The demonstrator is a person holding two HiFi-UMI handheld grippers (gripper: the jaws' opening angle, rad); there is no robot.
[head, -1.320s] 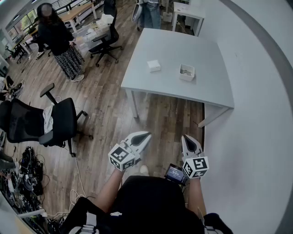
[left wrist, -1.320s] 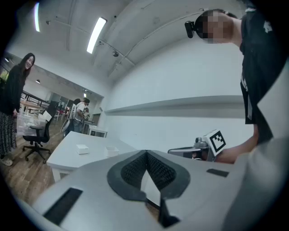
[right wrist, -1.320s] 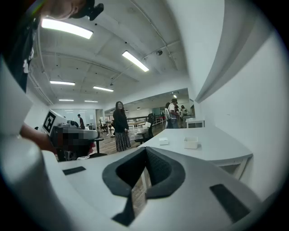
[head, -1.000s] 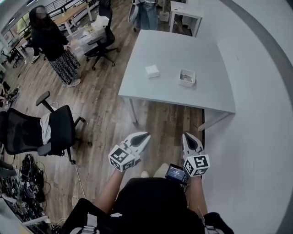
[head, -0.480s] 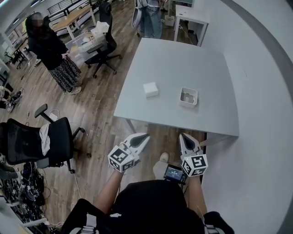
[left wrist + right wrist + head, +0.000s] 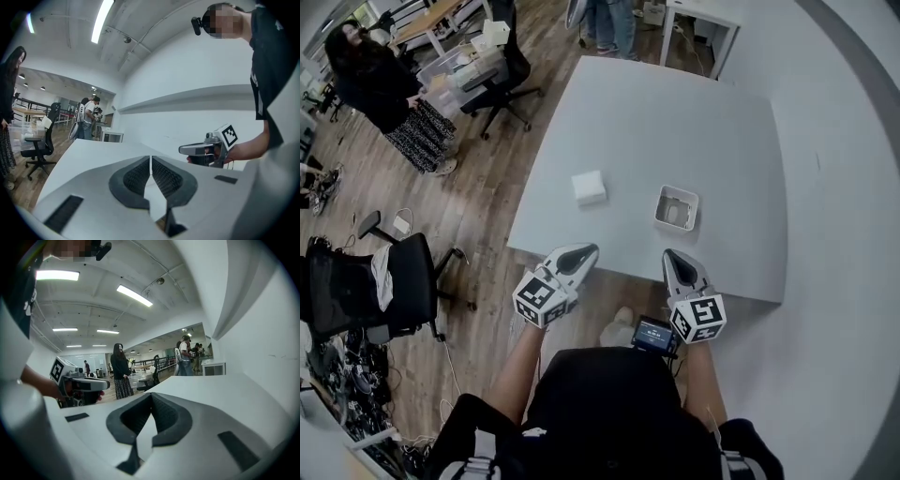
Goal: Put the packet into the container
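In the head view a small white packet (image 6: 589, 187) lies flat on the pale grey table (image 6: 712, 122), left of a square white open container (image 6: 677, 208). My left gripper (image 6: 587, 251) is shut and empty, at the table's near edge, short of the packet. A little to its right my right gripper (image 6: 672, 257) is also shut and empty, just short of the container. In the left gripper view the left gripper (image 6: 150, 160) has its pads together over the tabletop. The right gripper view shows the right gripper (image 6: 150, 397) the same way. Neither gripper view shows the packet or the container.
A black office chair (image 6: 384, 281) stands on the wood floor to the left, with cables (image 6: 342, 375) beside it. A person in black (image 6: 380, 89) stands at the far left near another chair (image 6: 502, 66). A white wall (image 6: 844, 187) runs along the table's right side.
The table has come closer and now reaches down to the grippers, whose tips are at its near edge. Both grippers have stayed shut and empty.
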